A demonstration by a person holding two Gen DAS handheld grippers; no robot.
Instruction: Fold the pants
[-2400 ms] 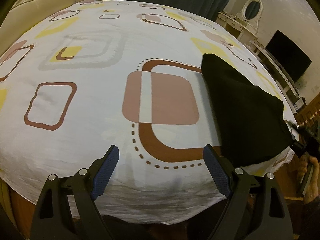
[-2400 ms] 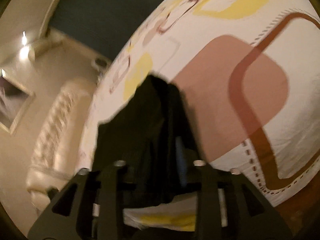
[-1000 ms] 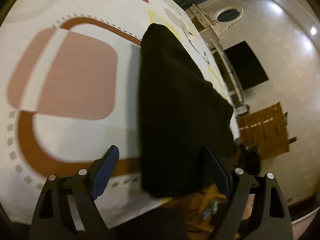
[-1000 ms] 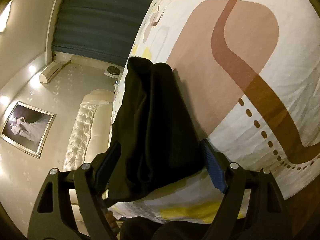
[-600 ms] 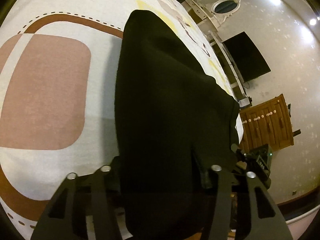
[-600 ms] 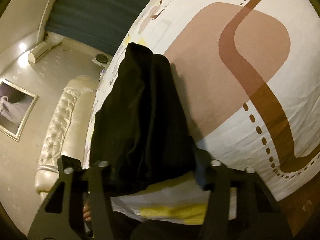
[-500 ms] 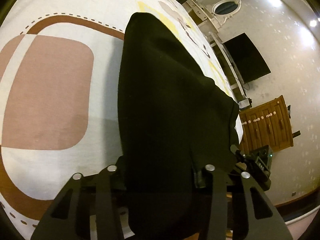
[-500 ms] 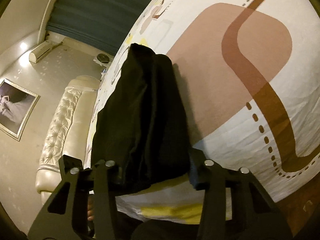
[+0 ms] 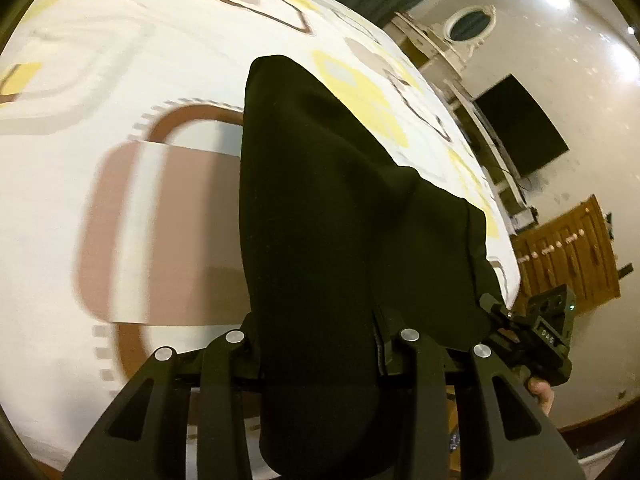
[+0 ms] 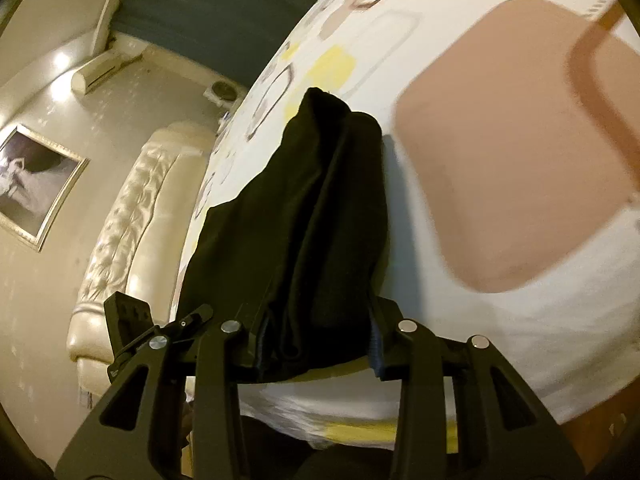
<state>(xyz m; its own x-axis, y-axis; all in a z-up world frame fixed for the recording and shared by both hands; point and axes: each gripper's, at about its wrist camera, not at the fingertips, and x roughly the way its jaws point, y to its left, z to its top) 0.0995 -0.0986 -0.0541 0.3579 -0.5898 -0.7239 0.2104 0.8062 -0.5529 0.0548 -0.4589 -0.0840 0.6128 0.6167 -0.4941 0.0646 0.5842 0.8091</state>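
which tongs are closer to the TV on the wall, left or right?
Right. In the left wrist view, the right tongs grip the black pants on the side toward the TV. The left tongs clamp the opposite near corner, farther from it.

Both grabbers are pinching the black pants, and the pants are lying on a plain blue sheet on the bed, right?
Not quite. Both views show the sheet is white with brown, pink and yellow shapes, not plain blue. The rest holds: the left gripper and the right gripper each pinch the black pants on the bed.
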